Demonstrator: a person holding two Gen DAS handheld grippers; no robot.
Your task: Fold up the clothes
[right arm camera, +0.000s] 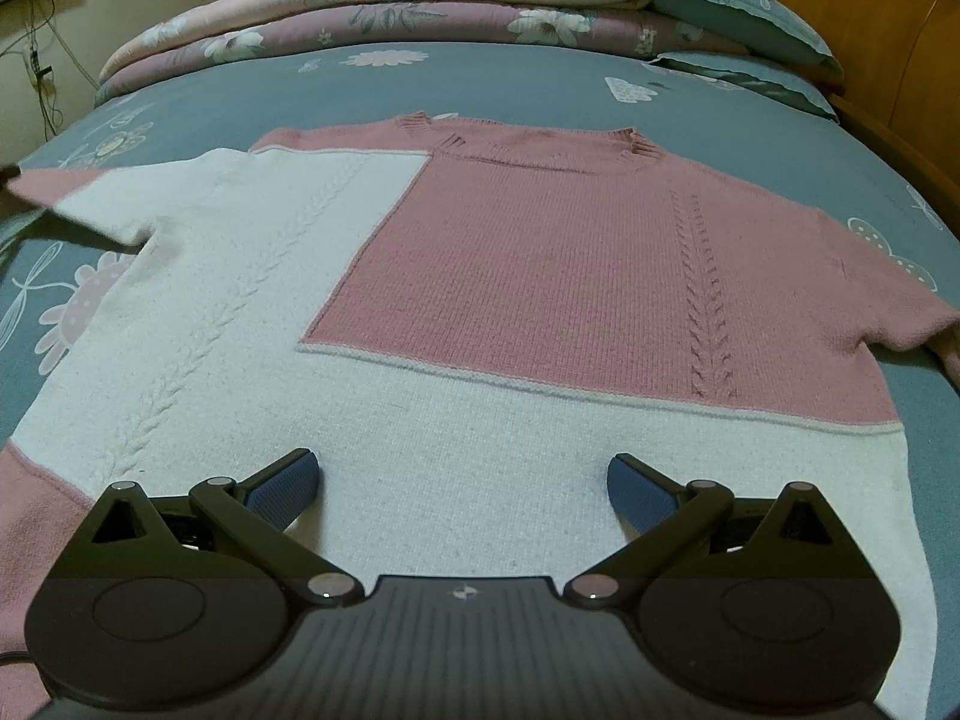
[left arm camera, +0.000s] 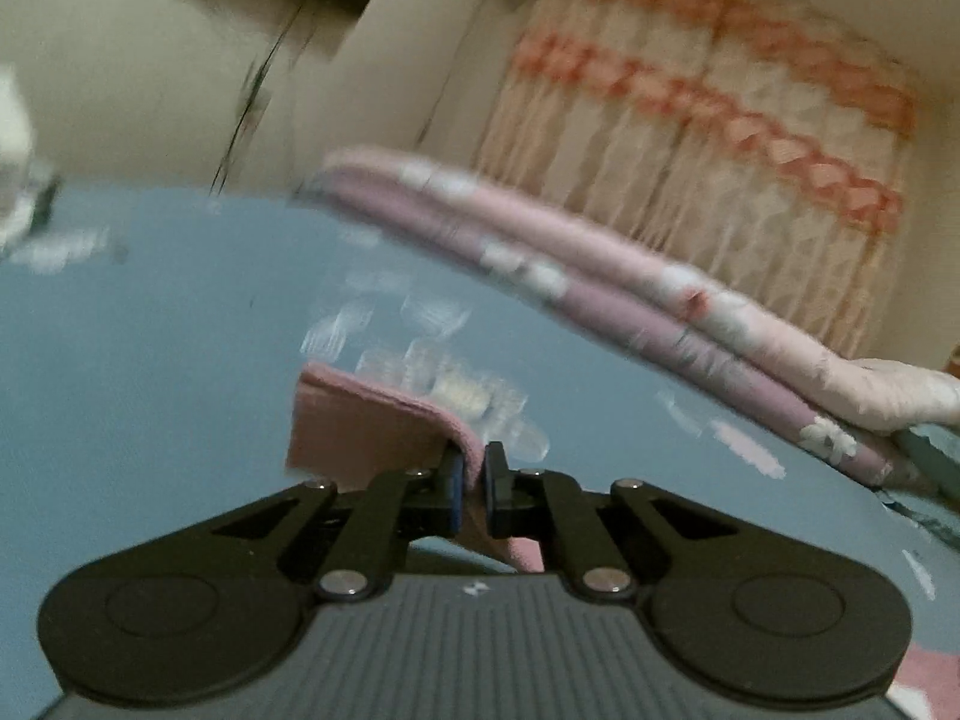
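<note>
A pink-and-white knitted sweater (right arm camera: 480,300) is seen spread flat, front up, across a grey-blue floral bed (right arm camera: 750,138), its neckline toward 12 o'clock and its hem toward 6 o'clock in the right wrist view. Both short sleeves are extended outward, one at 9 o'clock and one at 3 o'clock, and no fold across the body can be made out. The right claw (right arm camera: 462,489) is held with its blue pads wide apart, low over the white hem band, and nothing is gripped between them.

In the left wrist view, the left claw (left arm camera: 474,483) is pressed together on a pink edge of the sweater (left arm camera: 360,426), which is lifted slightly off the bed (left arm camera: 150,330); the view is blurred, so it cannot be told for certain which edge is held, though the pink tip of the sleeve at 9 o'clock in the right wrist view seems likely. Folded floral quilts (right arm camera: 390,6) and pillows (right arm camera: 738,18) are stacked at 12 o'clock by the headboard, well apart from the garment.

As a judgement, the folding is at an early-looking state: the garment is laid out open, and every fold remains to be made, with a sleeve apparently being taken up.
</note>
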